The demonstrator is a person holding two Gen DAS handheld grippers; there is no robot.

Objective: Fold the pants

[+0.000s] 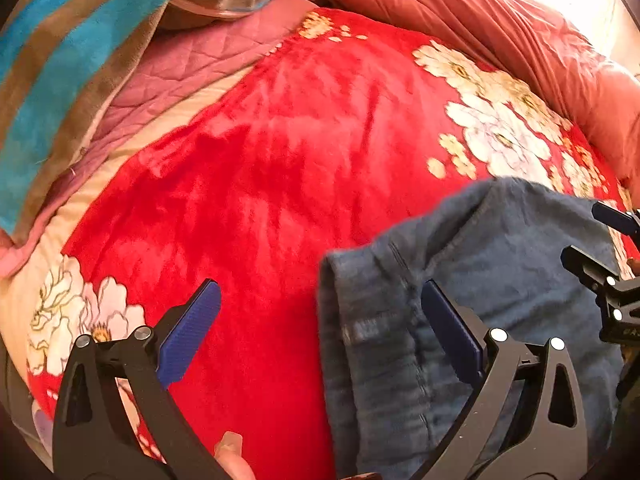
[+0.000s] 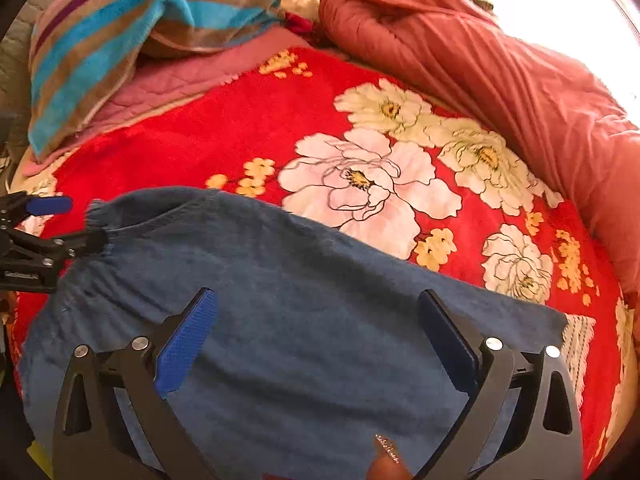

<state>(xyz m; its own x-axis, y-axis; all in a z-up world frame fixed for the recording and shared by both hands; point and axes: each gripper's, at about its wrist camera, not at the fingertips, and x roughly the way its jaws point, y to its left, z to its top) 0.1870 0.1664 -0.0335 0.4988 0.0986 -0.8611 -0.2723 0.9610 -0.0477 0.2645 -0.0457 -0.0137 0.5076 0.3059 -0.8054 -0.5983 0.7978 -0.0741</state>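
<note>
Nearest the lens in the left wrist view, the left gripper (image 1: 320,328) is seen with its blue-padded jaws spread wide and nothing held between them; one pad hangs over the red blanket, the other over the cloth at the lower right of the frame. A fingertip (image 1: 232,456) is glimpsed at the bottom edge. In the right wrist view the right gripper (image 2: 318,332) is likewise released, its jaws parted above the middle of the garment, with no fabric pinched.

The blue pants (image 2: 280,300) are laid across the lower half of that view, on the red floral blanket (image 2: 248,120). A gathered band or cuff is shown at their upper left end, just beside the left gripper's tip, which enters from the left edge; whether it touches the cloth cannot be told. In the left wrist view a doubled-over edge and a seam are visible, so at least one fold is judged to be made. The bundle is broad, and a further fold and some smoothing are probably left.

Farther back, a striped blue-and-brown towel (image 2: 132,24) is draped at the upper left, and a rust-red quilt (image 2: 480,60) is heaped along the upper right.
</note>
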